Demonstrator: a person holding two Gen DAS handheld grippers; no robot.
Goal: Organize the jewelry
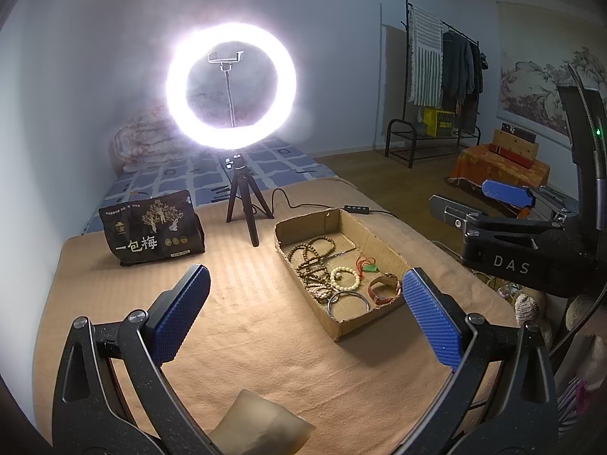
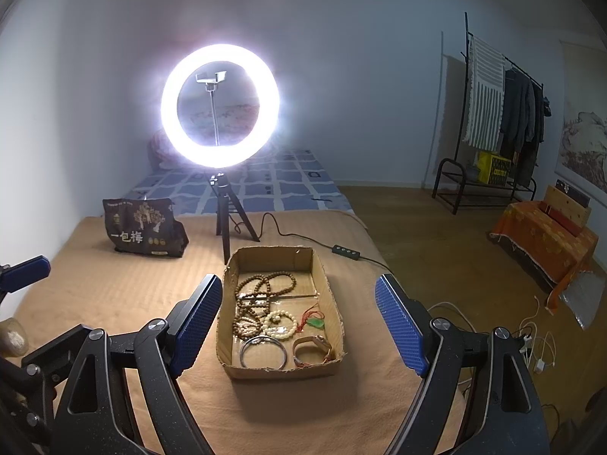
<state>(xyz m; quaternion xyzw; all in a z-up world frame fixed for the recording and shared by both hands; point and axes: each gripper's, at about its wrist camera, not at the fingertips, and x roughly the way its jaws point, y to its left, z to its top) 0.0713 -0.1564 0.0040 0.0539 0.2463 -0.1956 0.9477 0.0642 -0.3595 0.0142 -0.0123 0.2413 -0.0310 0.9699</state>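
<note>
A shallow brown cardboard tray (image 1: 383, 244) sits toward the right edge of the tan cloth-covered table (image 1: 246, 326), holding a long brown wooden bead strand (image 1: 313, 256), a cream bead bracelet (image 1: 344, 279), a silver metal bangle (image 1: 348, 300) and a brown-strapped wristwatch (image 1: 385, 287). The left gripper (image 1: 307, 314) hovers above the near edge — blue-padded fingers spread wide, nothing between them. At the far edge stand a glowing white ring light on a black tripod (image 1: 231, 85) and a black printed snack bag (image 1: 151, 233) — the right gripper (image 1: 489, 204) hangs off the right edge.

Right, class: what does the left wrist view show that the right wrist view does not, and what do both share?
Only the left wrist view shows the whole right gripper from the side and a pale cushion near the front edge. Only the right wrist view shows white cables on the floor. Both show the cardboard tray of jewelry, the ring light, the dark snack bag and the clothes rack.
</note>
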